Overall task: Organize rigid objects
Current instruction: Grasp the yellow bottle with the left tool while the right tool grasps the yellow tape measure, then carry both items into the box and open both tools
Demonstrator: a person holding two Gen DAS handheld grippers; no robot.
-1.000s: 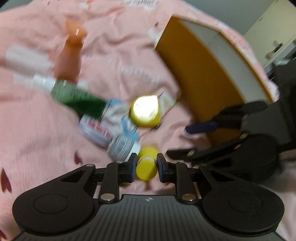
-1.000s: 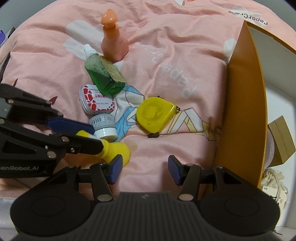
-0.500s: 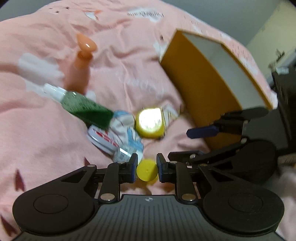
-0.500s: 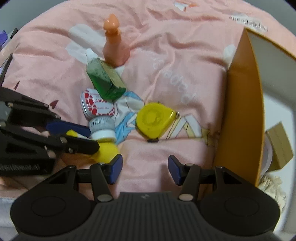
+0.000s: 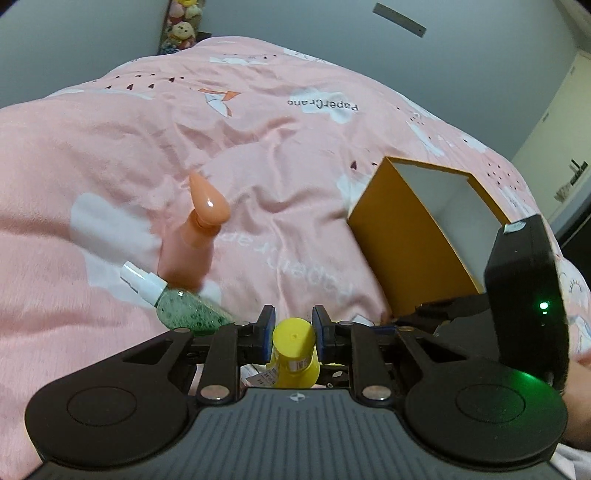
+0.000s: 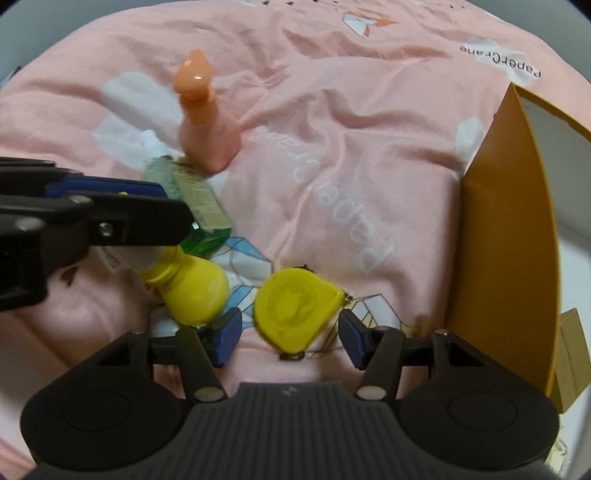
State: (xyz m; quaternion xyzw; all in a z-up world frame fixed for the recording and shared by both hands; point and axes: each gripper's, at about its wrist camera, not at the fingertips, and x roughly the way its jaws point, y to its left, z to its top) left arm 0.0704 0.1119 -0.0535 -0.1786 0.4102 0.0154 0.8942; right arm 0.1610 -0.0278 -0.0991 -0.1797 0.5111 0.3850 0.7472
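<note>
The yellow tape measure [image 6: 295, 306] lay flat on the bed [image 6: 351, 166] directly ahead of the right claw [image 6: 290, 341], between its opening jaws and untouched (the orange box [image 6: 506, 240] stood to its right). The left claw [image 5: 293, 330] gripped the yellow bottle [image 5: 295, 350], lifted since a second earlier.

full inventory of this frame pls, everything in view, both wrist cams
yellow bottle: 1, yellow, clamped in left claw
tape measure: 1, yellow, on bedspread between right claw's pads
pump bottle: 1, peach, upright on bedspread
gel bottle: 1, green, lying by pump bottle
box: 1, orange outside, white inside, open, right side
bedspread: 1, pink
plush toys: several, far corner
left claw: shut on yellow bottle
right claw: opening, untouched tape measure between pads
</note>
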